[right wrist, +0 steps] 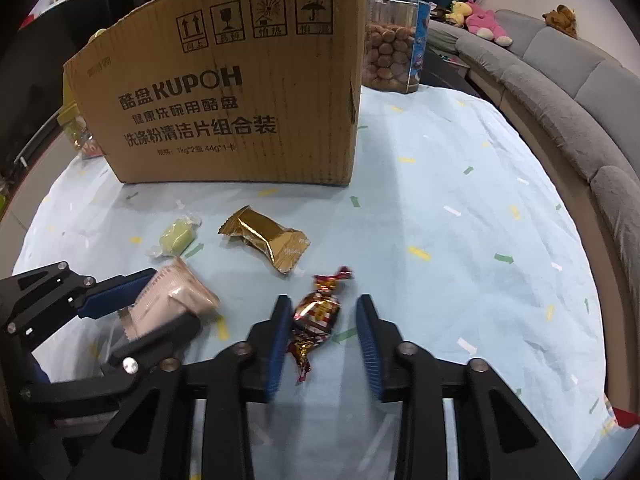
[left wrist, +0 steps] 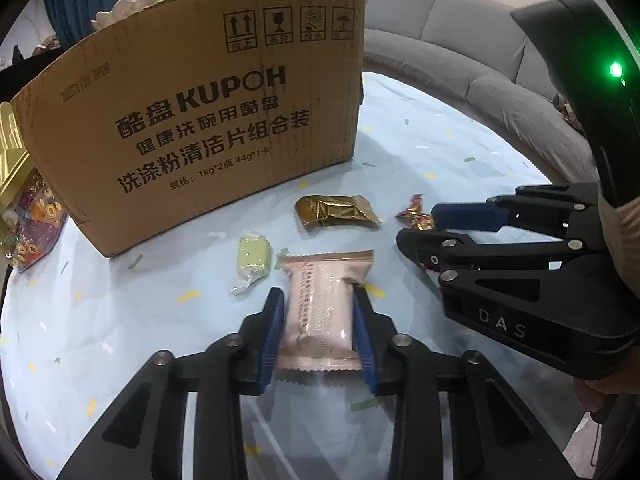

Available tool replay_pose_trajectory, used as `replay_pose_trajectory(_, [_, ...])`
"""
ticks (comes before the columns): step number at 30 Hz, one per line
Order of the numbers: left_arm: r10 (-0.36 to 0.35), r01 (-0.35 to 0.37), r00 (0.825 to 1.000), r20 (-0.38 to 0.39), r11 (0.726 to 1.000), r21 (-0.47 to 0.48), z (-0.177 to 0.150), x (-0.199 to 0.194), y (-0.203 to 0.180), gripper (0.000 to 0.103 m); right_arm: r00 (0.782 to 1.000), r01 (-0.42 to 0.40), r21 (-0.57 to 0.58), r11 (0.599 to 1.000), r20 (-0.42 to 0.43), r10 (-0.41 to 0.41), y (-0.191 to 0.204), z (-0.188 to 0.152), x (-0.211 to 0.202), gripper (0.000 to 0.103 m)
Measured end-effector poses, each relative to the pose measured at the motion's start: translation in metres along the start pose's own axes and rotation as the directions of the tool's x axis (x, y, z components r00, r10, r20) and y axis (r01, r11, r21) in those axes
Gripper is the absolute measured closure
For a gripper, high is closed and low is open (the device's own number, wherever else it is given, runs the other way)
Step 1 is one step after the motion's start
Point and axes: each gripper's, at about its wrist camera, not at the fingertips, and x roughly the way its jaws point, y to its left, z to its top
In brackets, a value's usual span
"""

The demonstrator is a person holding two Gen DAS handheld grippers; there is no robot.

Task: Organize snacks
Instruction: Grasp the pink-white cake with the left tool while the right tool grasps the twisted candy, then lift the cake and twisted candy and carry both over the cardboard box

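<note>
Behind, clear tub holds brown balls beside cardboard box.

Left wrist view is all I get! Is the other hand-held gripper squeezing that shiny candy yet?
Observer: Not yet. The right wrist view shows the red-and-gold candy between the right hand-held gripper fingers, with one pad touching it and the other still apart.
Operator: Is anything hiding behind the big box?
Observer: Yes, a clear tub of round brown snacks stands behind the cardboard box, at its right corner.
</note>
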Motion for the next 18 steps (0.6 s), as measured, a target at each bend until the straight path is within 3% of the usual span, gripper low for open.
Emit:
replay_pose_trajectory(1, [0.003,-0.003,1.000,0.001,1.000,-0.002,0.000,-0.001,0.000,0.071,1.000,-0.002,-0.002,1.000,0.000,0.002,0.000,0.000,0.000,0.076])
replay_pose_trajectory(18, [0.036,-0.035,0.999,0.035,0.998,-0.045,0.006,-0.025,0.010,0.073,1.000,0.002,-0.034,0.999,0.021,-0.001,0.010,0.003,-0.017,0.076])
